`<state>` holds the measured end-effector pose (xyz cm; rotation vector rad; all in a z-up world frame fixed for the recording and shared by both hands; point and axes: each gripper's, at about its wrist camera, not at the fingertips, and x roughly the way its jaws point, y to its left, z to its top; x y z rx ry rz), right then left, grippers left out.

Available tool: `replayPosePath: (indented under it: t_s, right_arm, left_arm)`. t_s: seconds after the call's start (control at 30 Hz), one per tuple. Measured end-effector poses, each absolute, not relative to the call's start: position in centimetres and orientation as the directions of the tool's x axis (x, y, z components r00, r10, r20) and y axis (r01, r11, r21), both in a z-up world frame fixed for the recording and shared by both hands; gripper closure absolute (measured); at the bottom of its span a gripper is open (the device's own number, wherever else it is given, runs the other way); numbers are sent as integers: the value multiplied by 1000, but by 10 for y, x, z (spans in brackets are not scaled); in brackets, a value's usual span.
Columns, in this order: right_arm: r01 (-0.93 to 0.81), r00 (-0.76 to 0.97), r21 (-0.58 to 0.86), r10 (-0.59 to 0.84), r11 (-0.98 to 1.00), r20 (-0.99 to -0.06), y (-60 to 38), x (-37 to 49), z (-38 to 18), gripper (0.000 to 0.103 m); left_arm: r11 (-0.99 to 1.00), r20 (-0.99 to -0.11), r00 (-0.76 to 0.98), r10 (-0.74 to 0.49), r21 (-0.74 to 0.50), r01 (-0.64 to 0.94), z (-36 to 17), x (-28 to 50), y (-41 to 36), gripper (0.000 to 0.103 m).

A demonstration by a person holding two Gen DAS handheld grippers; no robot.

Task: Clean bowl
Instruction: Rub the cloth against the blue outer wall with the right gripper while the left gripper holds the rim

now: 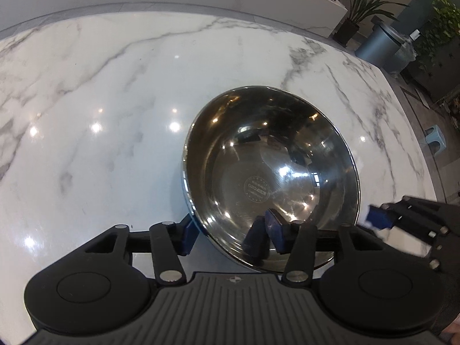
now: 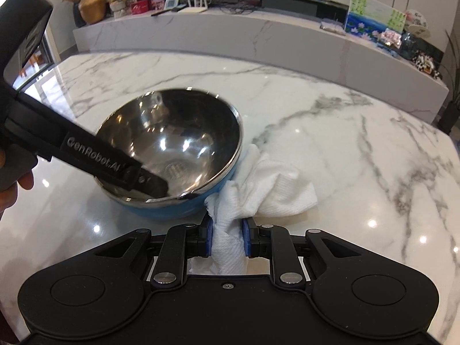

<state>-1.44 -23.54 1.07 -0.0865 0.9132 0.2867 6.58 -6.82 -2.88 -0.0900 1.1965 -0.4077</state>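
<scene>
right hand-held gripper [image 2: 227,237] clamping paper towel [image 2: 276,184] — marble table [image 2: 359,149], bowl [image 2: 172,149]

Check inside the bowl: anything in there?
Bowl holds only the left gripper's right finger over the near rim and a maker's stamp. Near inner wall is hidden. Paper towel sits outside, in right gripper.

Steel bowl [image 1: 270,172] on white marble table [image 1: 115,115], tilted toward camera, round stamp on bowl floor. Left gripper [image 1: 233,234] jaws astride near rim: one blue pad [image 1: 188,237] outside wall, other inside bowl. Gap looks wider than rim; contact unclear. Right gripper [image 1: 382,221] at right edge, beside bowl, something white between blue pads, blurred.
</scene>
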Motion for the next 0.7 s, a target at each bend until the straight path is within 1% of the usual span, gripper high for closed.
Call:
replayPosePath:
  t_s: [0.1,0.27,0.37,0.47,0.7]
  right_arm:
    - [-259,613,55,208,964,-763,-245,-15,21,85]
    - [-259,626,64,218,964,-749,-250,-14,26,85]
    - [-280,611,65,230,958,-757,-248,-14,23,85]
    - [-310,587,54,236,949,-775,-240,-15,19,85]
    - [-386,517,60,270,921,-812,-224,-22,13,85]
  left_arm:
    - [922,-885,305,-352,-271,278,-27,68,-68,63]
    - [916,-883,301,-361,-276,289,-27,69,-69,64]
    - [918,-882,302,-362,-282,278,-28,69,-69,62]
    - [919,-883,292,-367,-295,263,-30,68,-70,53]
    - [927,-887,299,-353,-288,242,-31,69,-69,52]
